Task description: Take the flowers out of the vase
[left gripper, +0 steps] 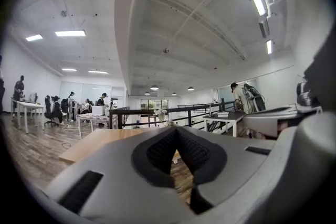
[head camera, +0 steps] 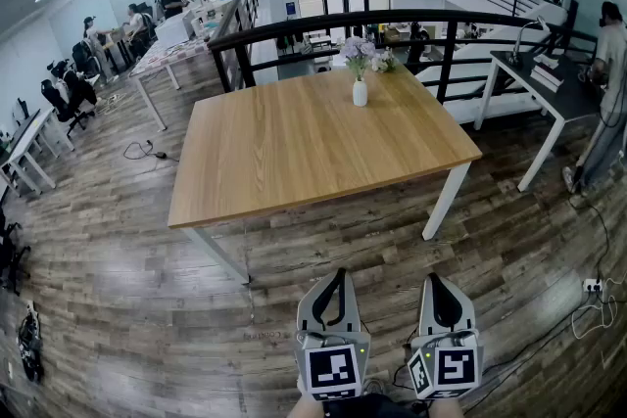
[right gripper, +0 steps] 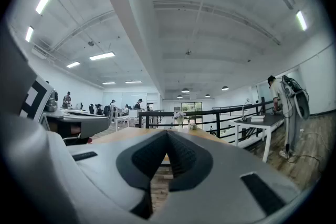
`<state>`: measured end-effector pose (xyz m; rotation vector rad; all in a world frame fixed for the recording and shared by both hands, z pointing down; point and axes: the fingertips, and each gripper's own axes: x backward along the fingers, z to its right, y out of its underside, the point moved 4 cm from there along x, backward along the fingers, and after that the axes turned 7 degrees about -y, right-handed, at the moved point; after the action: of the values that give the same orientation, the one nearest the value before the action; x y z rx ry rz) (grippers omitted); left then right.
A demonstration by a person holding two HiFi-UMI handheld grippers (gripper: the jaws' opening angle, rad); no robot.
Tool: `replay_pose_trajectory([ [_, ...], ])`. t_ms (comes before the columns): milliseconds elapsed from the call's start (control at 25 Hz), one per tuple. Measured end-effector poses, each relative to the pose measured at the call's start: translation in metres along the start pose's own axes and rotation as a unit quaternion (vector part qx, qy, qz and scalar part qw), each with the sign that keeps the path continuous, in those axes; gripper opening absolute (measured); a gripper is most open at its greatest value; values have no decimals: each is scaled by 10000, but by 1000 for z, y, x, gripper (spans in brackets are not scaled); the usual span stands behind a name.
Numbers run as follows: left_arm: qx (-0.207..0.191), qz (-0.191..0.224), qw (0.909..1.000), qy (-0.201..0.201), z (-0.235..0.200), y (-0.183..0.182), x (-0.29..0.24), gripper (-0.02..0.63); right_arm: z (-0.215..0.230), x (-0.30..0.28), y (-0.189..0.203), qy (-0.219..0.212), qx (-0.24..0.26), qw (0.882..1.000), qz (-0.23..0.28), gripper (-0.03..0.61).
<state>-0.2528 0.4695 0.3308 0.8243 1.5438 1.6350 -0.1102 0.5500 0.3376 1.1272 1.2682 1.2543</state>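
A small white vase (head camera: 360, 92) with pale purple and white flowers (head camera: 358, 51) stands near the far edge of a wooden table (head camera: 294, 147). Both grippers are held low, well short of the table's near side. My left gripper (head camera: 342, 275) is shut with nothing between its jaws, and my right gripper (head camera: 432, 280) beside it is shut and empty too. In the left gripper view the left gripper (left gripper: 176, 129) has its tips together, with the flowers (left gripper: 160, 112) tiny beyond them. In the right gripper view the right gripper (right gripper: 167, 134) is closed below the distant flowers (right gripper: 180, 114).
A black railing (head camera: 323, 23) runs behind the table. A white desk (head camera: 537, 83) with a lamp stands at the right, with a person (head camera: 607, 103) beside it. More desks and several seated people (head camera: 118, 29) are at the far left. Cables (head camera: 147, 150) lie on the wood floor.
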Motion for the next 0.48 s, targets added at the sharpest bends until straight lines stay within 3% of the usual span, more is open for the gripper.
replay_pose_trajectory([
  [280,62,-207,9998,-39,12,3,-11,28,14,-8,3,-79,-51,10000,21,0],
  [480,19,-98,9999,-138,24,6,-24,28,32,-17,6,-182,-80,9998,25,0],
])
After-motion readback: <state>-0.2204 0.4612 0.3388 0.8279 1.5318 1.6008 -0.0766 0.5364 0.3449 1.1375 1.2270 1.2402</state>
